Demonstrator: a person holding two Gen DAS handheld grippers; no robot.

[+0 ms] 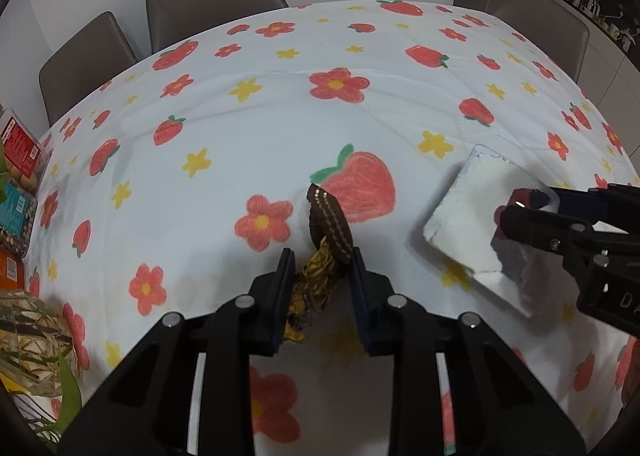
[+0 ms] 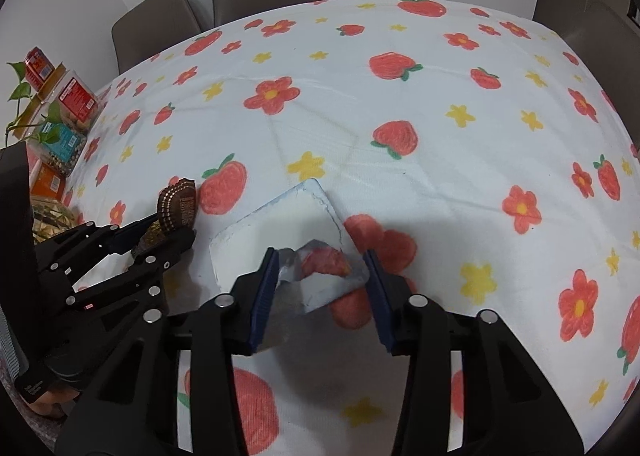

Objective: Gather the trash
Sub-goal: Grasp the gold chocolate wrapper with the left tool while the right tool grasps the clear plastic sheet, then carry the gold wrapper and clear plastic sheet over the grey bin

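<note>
Your left claw (image 1: 322,280) and right claw (image 2: 322,284) share black angular linkages, silver round pivot screws and dark blue finger pads (image 2: 262,292).

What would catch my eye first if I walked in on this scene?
The tablecloth, white with red strawberries and flowers, fills both views. In the middle, the left gripper is clamped on a crumpled brown-and-gold candy wrapper. Beside it, the right gripper straddles a white paper napkin that is partly lifted off the cloth, with its jaws apart.
</note>
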